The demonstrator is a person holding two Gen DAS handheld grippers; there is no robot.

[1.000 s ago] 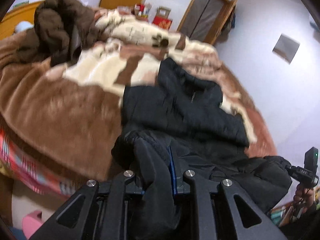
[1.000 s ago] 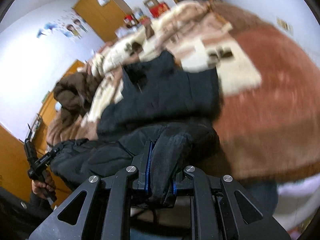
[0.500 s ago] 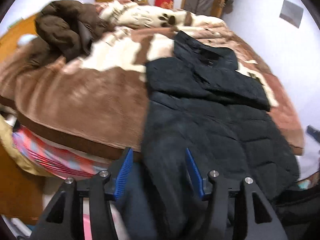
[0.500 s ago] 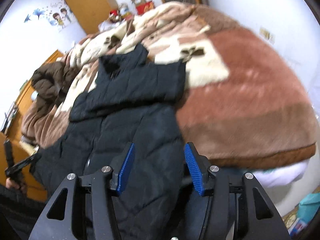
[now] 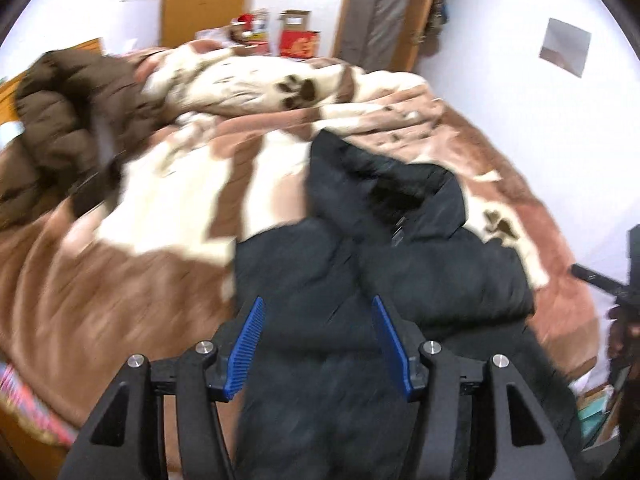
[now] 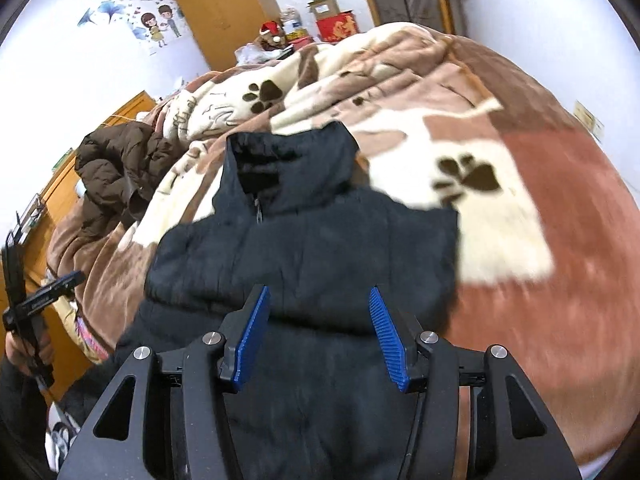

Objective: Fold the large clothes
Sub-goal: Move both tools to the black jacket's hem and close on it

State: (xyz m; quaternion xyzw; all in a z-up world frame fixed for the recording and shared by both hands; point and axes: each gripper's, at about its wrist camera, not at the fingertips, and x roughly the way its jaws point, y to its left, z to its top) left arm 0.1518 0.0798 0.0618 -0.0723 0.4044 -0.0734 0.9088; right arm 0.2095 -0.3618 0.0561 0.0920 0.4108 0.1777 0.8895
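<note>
A black puffer jacket (image 5: pixel 400 264) lies on the bed, collar away from me, its lower part hanging over the near edge; it also shows in the right wrist view (image 6: pixel 304 248). My left gripper (image 5: pixel 318 340) is open and empty above the jacket's left side. My right gripper (image 6: pixel 318 332) is open and empty above the jacket's middle. The right gripper also shows at the right edge of the left wrist view (image 5: pixel 616 288), and the left gripper at the left edge of the right wrist view (image 6: pixel 32 304).
A brown and cream paw-print blanket (image 5: pixel 168 200) covers the bed (image 6: pixel 540 240). A brown puffer jacket (image 5: pixel 68 120) is heaped at the far left, also in the right wrist view (image 6: pixel 116 168). Wooden cabinets, a door and boxes stand behind the bed.
Both grippers were shut on the jacket's hem one second ago. They opened, let it go, and have moved up over the jacket, which now lies spread on the bed.
</note>
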